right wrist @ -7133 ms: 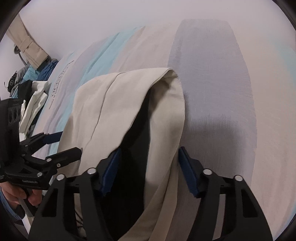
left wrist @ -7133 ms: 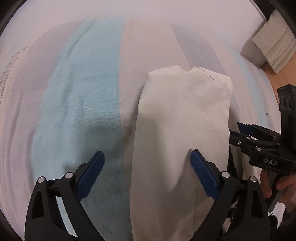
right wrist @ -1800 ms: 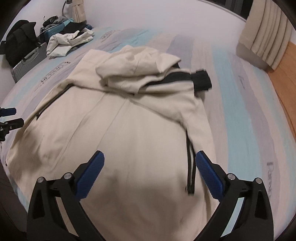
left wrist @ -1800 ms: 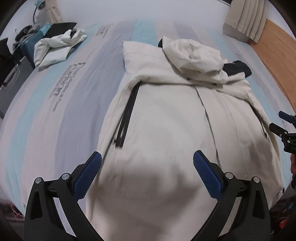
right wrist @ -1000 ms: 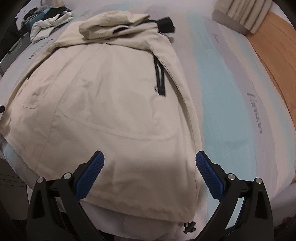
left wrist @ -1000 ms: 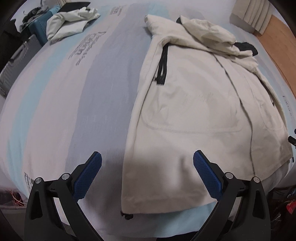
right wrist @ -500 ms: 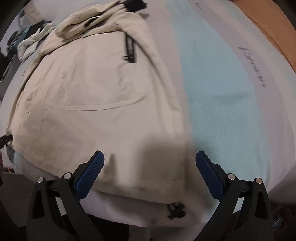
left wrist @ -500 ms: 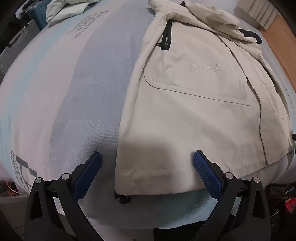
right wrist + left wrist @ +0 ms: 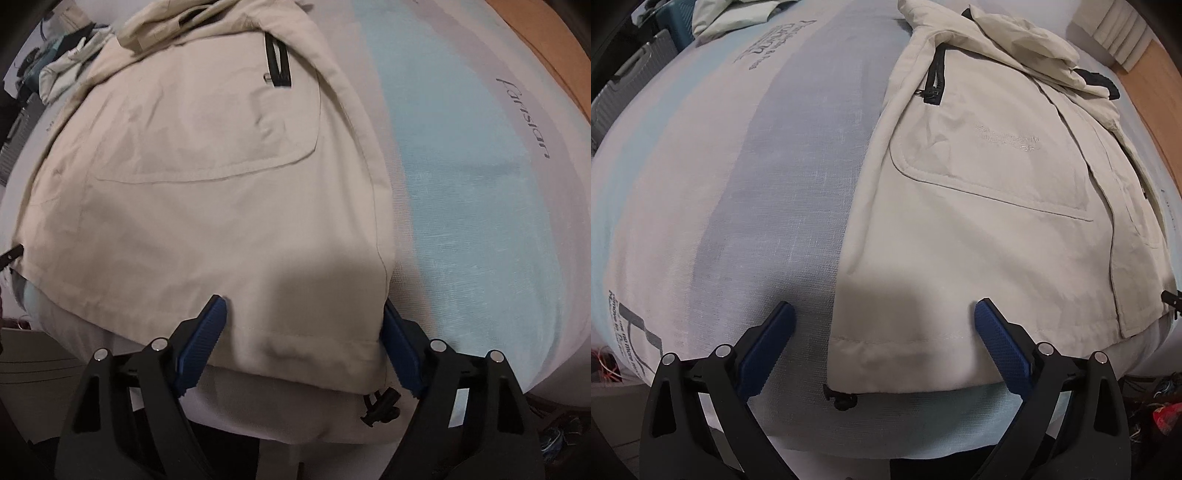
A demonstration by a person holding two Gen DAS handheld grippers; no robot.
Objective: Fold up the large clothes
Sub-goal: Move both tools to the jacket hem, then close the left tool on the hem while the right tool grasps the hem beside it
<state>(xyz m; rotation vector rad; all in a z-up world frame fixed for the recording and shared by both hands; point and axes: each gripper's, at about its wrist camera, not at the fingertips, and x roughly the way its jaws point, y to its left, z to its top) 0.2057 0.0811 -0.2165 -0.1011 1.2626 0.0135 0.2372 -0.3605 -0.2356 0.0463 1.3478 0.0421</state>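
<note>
On the striped bed (image 9: pixel 783 177), with the beige jacket (image 9: pixel 979 229) now lying flat, I am bringing both tongs down over its near hem: left gripper (image 9: pixel 882 332) spread wide, right gripper (image 9: pixel 304 328) closing around its corner, not yet pinching.

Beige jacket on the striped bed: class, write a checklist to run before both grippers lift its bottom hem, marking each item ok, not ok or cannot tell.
1. Beige zip-pocket jacket lies flat, front up: ok.
2. Left gripper straddles the hem's corner, jaws open: ok.
3. Right gripper jaws closing around the other hem corner: ok.
4. Right blue pads pressing the cloth already: cannot tell.
5. Black drawcord toggle clear of the jaws: ok.
6. Hood laid flat: not ok, bunched.
7. Striped bedsheet left out of the grip: cannot tell.
</note>
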